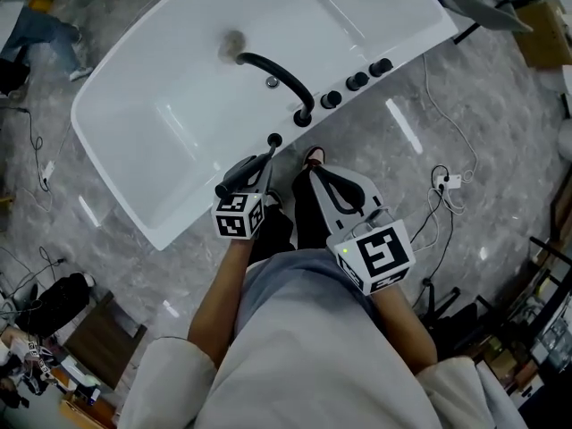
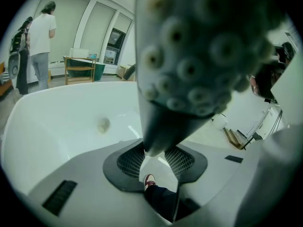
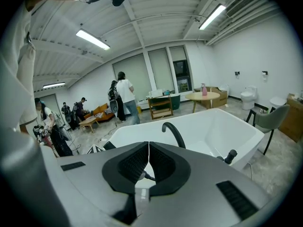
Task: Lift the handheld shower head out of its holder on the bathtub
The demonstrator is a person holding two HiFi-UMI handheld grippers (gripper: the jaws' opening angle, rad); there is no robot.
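Note:
The dark handheld shower head (image 1: pixel 234 179) is off the bathtub rim (image 1: pixel 223 206), and my left gripper (image 1: pixel 259 172) is shut on it. In the left gripper view the nozzle face (image 2: pixel 199 46) fills the top, and the handle tapers down between the gripper's (image 2: pixel 155 150) pads. The small black holder (image 1: pixel 274 139) stands on the rim just beyond, and also shows in the right gripper view (image 3: pixel 230 155). My right gripper (image 1: pixel 317 175) hangs beside it over the floor, shut and holding nothing; its (image 3: pixel 148 161) pads touch each other.
A black arched faucet (image 1: pixel 284 79) and three black knobs (image 1: pixel 357 80) stand on the rim of the white tub. Its drain (image 1: pixel 232 43) lies inside. Cables and a plug strip (image 1: pixel 449 182) lie on the marble floor. People (image 3: pixel 125 96) stand far off.

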